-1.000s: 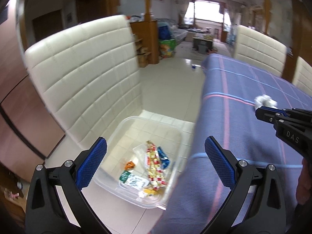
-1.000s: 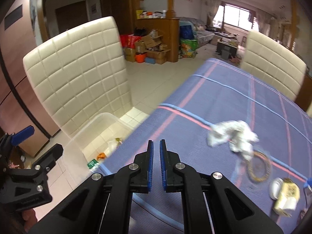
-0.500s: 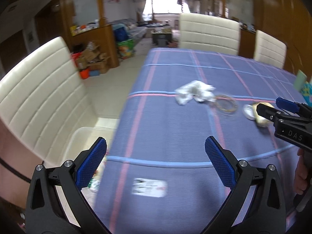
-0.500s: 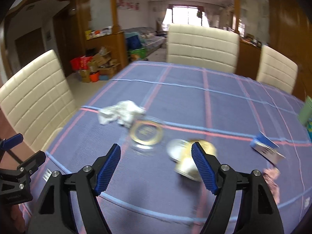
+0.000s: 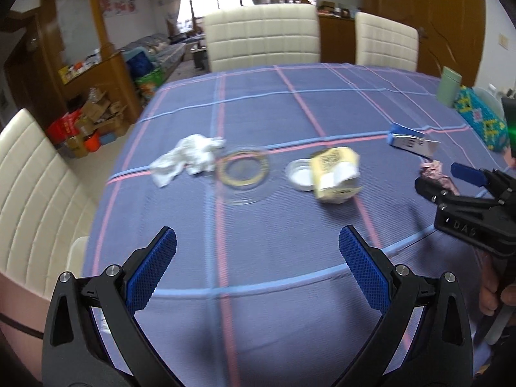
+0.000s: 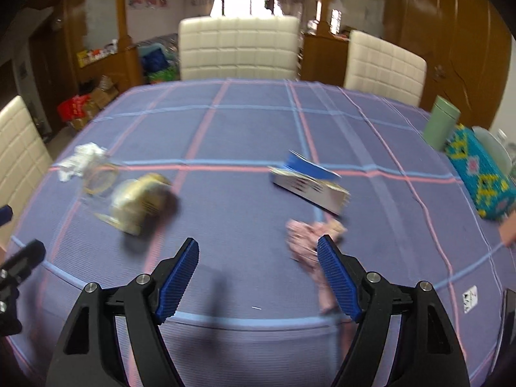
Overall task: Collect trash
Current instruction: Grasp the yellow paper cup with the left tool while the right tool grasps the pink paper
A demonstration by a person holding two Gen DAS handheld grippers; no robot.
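Trash lies scattered on the tabletop [image 5: 290, 225]: a pink wrapper [image 6: 309, 238] just ahead of the right gripper [image 6: 258, 277], whose empty fingers have just spread wide, a blue-white carton [image 6: 309, 180] beyond, while only the left gripper [image 5: 258, 271], also spread empty, clearly shows the white tissue [image 5: 187, 158] and yellow carton [image 5: 335, 174].

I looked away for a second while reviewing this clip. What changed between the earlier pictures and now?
Both grippers swung away from the floor bin to face the table. The right gripper, shut and empty a second ago, opened; nothing is between its pads. The left gripper stayed open and empty. The white tissue, yellow carton and blue box lie untouched.
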